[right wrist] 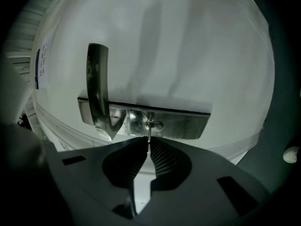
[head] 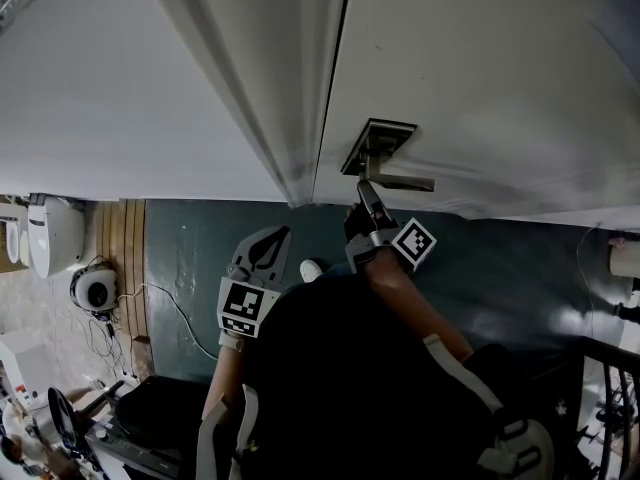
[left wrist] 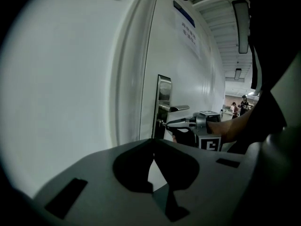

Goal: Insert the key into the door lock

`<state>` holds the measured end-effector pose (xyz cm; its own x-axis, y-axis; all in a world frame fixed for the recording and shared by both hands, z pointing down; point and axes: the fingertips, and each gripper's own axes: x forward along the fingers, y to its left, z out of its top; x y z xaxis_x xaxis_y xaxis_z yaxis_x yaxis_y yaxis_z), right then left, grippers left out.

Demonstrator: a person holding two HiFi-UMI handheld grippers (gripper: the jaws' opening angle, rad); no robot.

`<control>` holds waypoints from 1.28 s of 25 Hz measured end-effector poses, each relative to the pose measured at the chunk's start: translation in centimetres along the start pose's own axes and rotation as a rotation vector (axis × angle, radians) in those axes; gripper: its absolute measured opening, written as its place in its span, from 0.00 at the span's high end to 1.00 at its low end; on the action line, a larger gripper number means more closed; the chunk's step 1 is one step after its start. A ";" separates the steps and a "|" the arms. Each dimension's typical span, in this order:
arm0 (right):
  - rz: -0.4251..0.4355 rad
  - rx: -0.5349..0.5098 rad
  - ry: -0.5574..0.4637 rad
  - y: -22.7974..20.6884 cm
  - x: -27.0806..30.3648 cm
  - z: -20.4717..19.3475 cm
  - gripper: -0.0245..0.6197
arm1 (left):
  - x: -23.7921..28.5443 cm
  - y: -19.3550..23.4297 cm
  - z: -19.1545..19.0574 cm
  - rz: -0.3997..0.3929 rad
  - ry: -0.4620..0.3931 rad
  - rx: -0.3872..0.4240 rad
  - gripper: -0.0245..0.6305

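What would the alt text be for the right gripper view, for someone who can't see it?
The right tool, jaws shut on a thin key, holds its tip at the keyhole of a metal lock plate. A lever handle stands left of it on a white door.

The door (head: pixel 480 68) is plain white. Its lock plate (right wrist: pixel 169 121) and handle (right wrist: pixel 96 88) are brushed silver, and the key (right wrist: pixel 149 134) is a paler silver. The left gripper (head: pixel 262 250) and right gripper (head: pixel 366 200) are matt grey, each patterned with black-and-white squares. The floor (head: pixel 200 258) is dark teal, with 1 band of tan wood planks (head: pixel 120 258) at its left edge.
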<state>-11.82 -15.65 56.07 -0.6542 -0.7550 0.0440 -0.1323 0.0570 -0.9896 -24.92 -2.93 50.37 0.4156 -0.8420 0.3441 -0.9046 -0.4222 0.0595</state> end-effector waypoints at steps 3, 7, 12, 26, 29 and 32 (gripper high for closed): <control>-0.007 -0.035 0.016 0.1 0.1 0.0 0.91 | 0.2 -0.2 0.0 0.001 0.002 0.002 0.95; -0.002 -0.049 0.044 0.5 -0.2 0.3 0.90 | 0.4 -0.6 0.4 0.007 0.001 -0.006 0.95; 0.016 -0.053 0.115 0.7 -1.4 0.1 0.80 | 1.1 -1.9 0.8 0.003 0.000 -0.002 0.95; -0.011 -0.321 0.130 2.5 -7.2 7.5 0.91 | 6.9 -8.0 3.1 -0.087 -0.019 0.005 0.95; -0.054 -0.437 0.126 2.5 -8.8 9.8 0.92 | 8.3 -9.2 3.9 -0.103 -0.030 0.006 0.95; -0.086 -0.575 0.150 3.2 -10.0 11.7 0.93 | 9.5 -10.3 4.7 -0.119 -0.039 0.017 0.95</control>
<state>3.04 -15.55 50.88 -0.7154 -0.6748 0.1812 -0.5442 0.3756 -0.7502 -11.20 -8.18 48.66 0.5236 -0.7979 0.2987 -0.8471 -0.5252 0.0819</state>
